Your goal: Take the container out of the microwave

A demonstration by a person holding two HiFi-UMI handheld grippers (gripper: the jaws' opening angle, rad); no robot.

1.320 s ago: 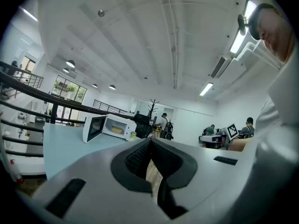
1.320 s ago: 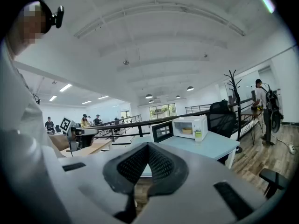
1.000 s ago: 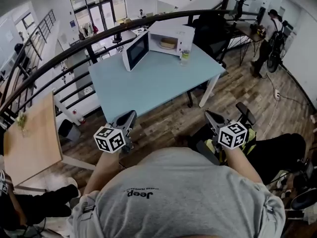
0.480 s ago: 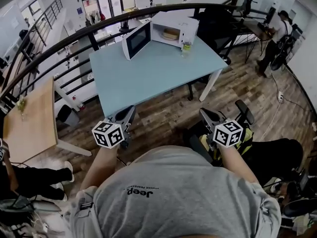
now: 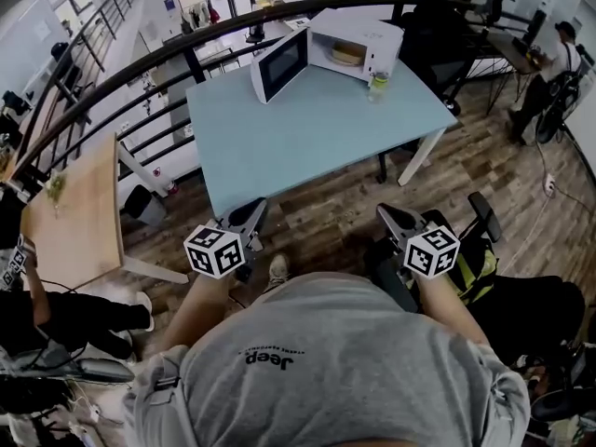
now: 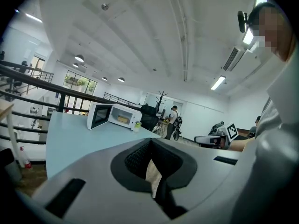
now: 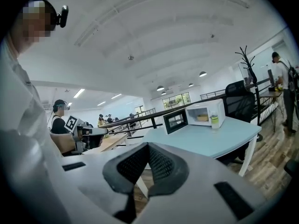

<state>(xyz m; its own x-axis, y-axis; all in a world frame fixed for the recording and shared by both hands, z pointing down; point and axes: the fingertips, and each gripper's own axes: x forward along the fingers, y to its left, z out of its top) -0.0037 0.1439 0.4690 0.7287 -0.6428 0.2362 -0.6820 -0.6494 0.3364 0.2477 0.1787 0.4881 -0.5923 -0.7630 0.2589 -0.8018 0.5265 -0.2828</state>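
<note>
Blue table (image 5: 307,147): top left bare from near edge to microwave (image 5: 372,37), so wide straight path is offered. Microwave door (image 5: 279,63) swung out leftward; cavity mouth exposed, approach from left barred by door. Cup (image 5: 377,84) stood just before right part of microwave front; entry narrowed on that side. Black railing (image 5: 140,82) run behind table. Wooden table (image 5: 79,212) well off left. Office chair (image 5: 482,214) crowded beside right gripper (image 5: 389,218).

White microwave (image 5: 365,29), pale blue table (image 5: 317,138), brown wood-plank floor (image 5: 328,217).
</note>
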